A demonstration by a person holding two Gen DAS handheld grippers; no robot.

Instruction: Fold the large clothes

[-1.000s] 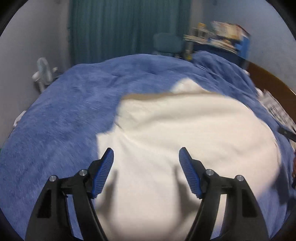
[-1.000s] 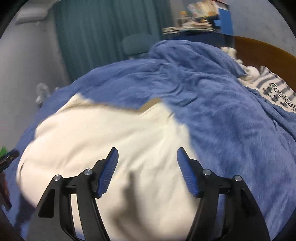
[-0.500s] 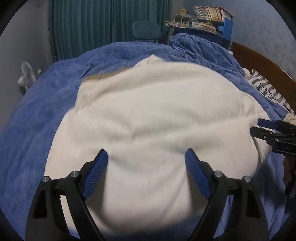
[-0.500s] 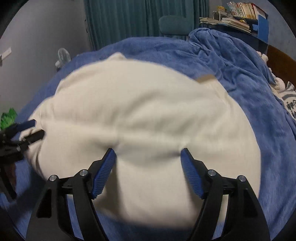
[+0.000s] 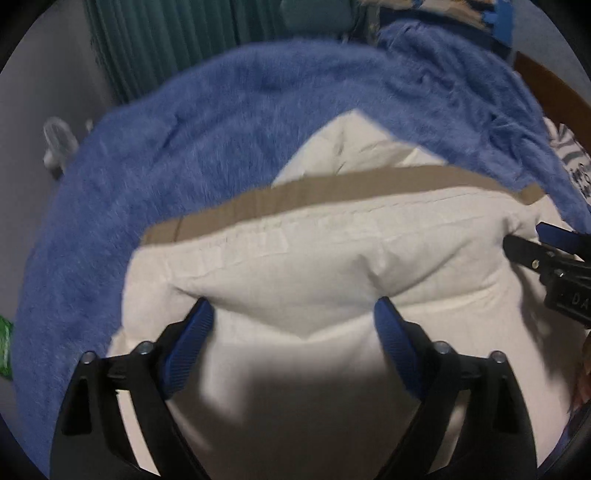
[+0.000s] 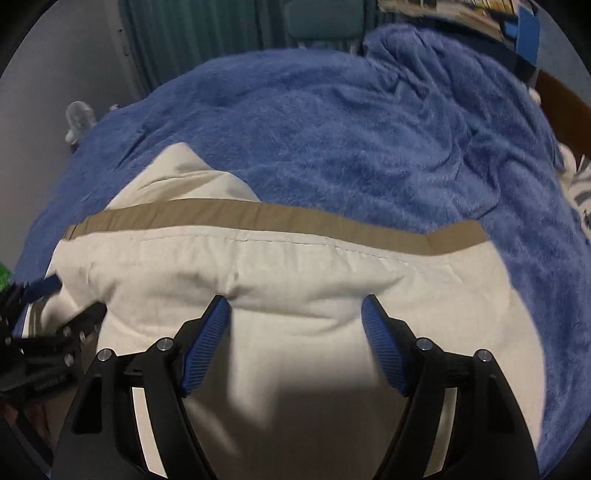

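Note:
A large cream cloth (image 5: 332, 258) with a tan band (image 5: 332, 186) along its far edge lies on a blue fleece blanket (image 5: 184, 147). My left gripper (image 5: 293, 310) points down onto it. Its jaws are opening, its fingertips (image 5: 201, 312) dent the fabric, and a bulge of cloth rises between them without being pinched. My right gripper (image 6: 295, 304) stands wide as well, tips pressed into the same cloth (image 6: 295, 266) below the tan band (image 6: 277, 218). Each gripper shows in the other's view: the right gripper (image 5: 524, 236) at the cloth's right corner, the left gripper (image 6: 70, 299) at its left edge.
The blue blanket (image 6: 369, 129) covers the bed beyond the cloth. A teal curtain (image 5: 177, 37), a chair (image 6: 325, 18) and a cluttered shelf (image 6: 480, 14) stand behind. A wooden headboard (image 6: 557, 99) and a striped fabric (image 5: 569, 158) are at right, and a small fan (image 5: 55, 140) at left.
Both grippers swung in over the cream cloth and came closer to it. The tan band now runs across both views. The left jaws stand wider.

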